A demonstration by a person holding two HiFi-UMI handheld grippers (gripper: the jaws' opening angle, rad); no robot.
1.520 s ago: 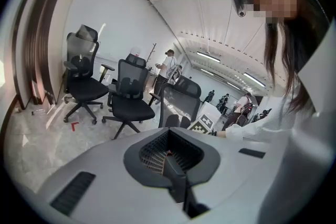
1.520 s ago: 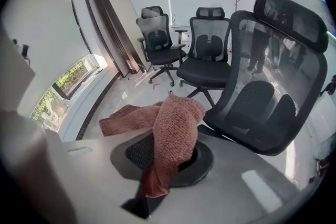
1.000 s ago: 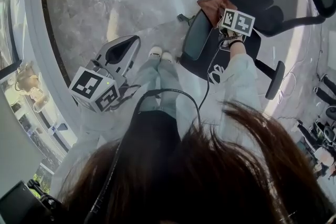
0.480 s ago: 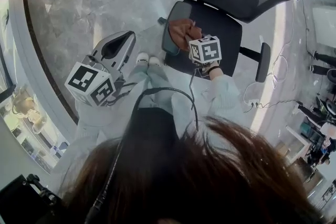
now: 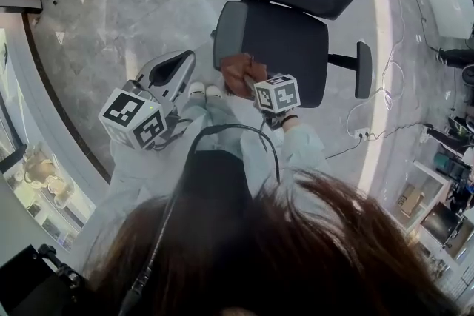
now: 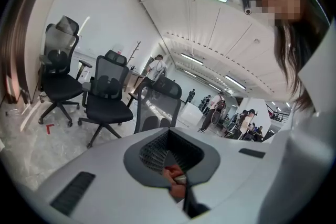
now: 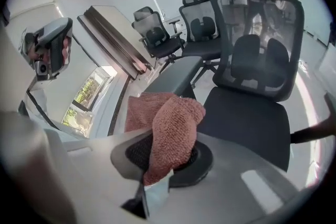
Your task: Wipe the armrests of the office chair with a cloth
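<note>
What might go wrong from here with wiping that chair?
The right tool pinches the cloth only by one end, with the rest bunched loose, so it might slip out or wipe patchily. Reaching the far armrest likely means stepping near the cables on the floor, which a foot might catch.

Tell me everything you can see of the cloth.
The cloth is reddish-brown, nubbly, knit-looking fabric bunched into soft folds. The right gripper is shut on its lower end, and the rest bulges up beyond the jaws. In the head view it shows over the front corner of the office chair, beside one armrest; whether it touches either cannot be told.
</note>
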